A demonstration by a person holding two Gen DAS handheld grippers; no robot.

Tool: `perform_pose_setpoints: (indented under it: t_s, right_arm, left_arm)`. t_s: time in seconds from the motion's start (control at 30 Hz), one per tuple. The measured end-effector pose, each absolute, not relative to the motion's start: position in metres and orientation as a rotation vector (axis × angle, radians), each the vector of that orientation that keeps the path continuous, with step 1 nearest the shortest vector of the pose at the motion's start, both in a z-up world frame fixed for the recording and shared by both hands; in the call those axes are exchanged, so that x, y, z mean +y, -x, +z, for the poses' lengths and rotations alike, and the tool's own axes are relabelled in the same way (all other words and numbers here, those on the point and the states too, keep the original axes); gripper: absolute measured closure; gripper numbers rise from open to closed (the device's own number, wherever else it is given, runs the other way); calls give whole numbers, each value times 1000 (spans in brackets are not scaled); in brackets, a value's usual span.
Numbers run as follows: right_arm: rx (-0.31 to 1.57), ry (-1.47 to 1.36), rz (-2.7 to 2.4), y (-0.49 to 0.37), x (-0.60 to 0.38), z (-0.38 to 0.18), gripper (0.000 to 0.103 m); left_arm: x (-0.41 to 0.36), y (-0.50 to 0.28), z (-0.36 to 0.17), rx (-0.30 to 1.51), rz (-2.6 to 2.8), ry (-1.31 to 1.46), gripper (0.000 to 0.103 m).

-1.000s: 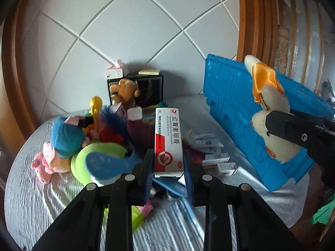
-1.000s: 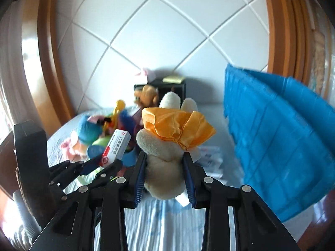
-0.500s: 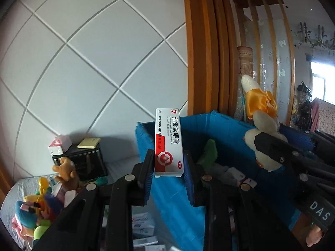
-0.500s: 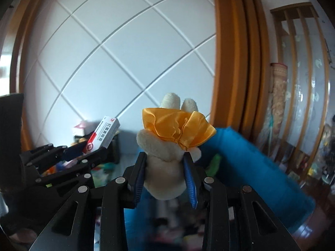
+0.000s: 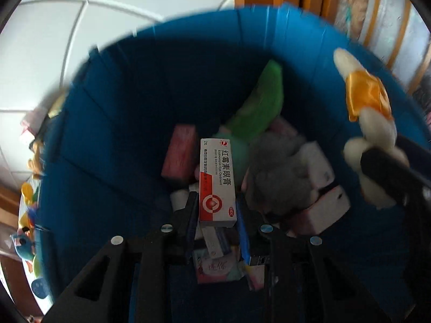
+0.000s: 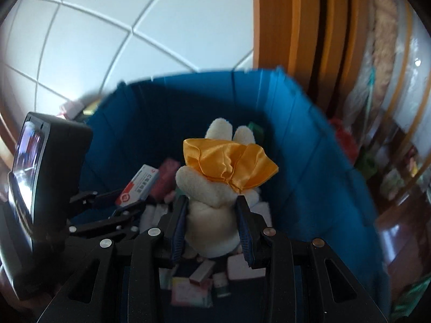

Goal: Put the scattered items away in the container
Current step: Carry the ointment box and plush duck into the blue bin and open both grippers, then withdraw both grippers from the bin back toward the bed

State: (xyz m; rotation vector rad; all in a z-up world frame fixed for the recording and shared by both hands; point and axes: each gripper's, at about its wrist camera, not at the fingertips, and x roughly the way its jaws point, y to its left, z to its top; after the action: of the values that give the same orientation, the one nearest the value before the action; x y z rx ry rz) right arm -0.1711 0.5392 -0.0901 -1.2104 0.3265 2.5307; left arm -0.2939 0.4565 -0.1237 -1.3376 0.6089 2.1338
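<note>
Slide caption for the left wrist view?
Left gripper holds an ointment box above the filled blue bin.

The right gripper [image 6: 212,210] clamps a cream plush toy [image 6: 212,215] with an orange satin bow [image 6: 229,164] between its fingers [image 6: 179,226], above the open blue container [image 6: 309,167]. Left of it, the left gripper [image 6: 126,202] holds a red-and-white medicine box [image 6: 137,185] over small boxes inside.

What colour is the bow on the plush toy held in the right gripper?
Shiny orange bow on a cream plush toy; clearest in the right wrist view.
</note>
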Motion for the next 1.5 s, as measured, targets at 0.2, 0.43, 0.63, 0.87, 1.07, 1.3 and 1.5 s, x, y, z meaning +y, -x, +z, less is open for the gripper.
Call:
perform_pose_setpoints:
  t_s: [0.2,0.43,0.63,0.87,1.07,1.3,1.5]
  right_arm:
    - [421,1324,2516,185,558,-128,68]
    - [416,1340,2549,178,553,-128,68]
    - [428,1321,2554,178,552,-126,66]
    - [447,1295,2543,182,553,-124,64]
    - [467,1277,2531,180,556,-122,63]
    - [475,1213,2533,173,559,-114,62]
    - [432,1073,2590,161,550,-90,51]
  left_arm:
    - [451,304,-152,613,2108,1469,77]
    - [453,288,-155,700,2113,1418,56]
    - [455,293,-152,704,2137,1406,46]
    - [456,293,-149,711,2136,1396,46]
    - [457,292,-147,705,2132,1385,46]
    - [451,285,-128,656,2172,1299,46]
    - [412,265,-73,407,2211,1158,46]
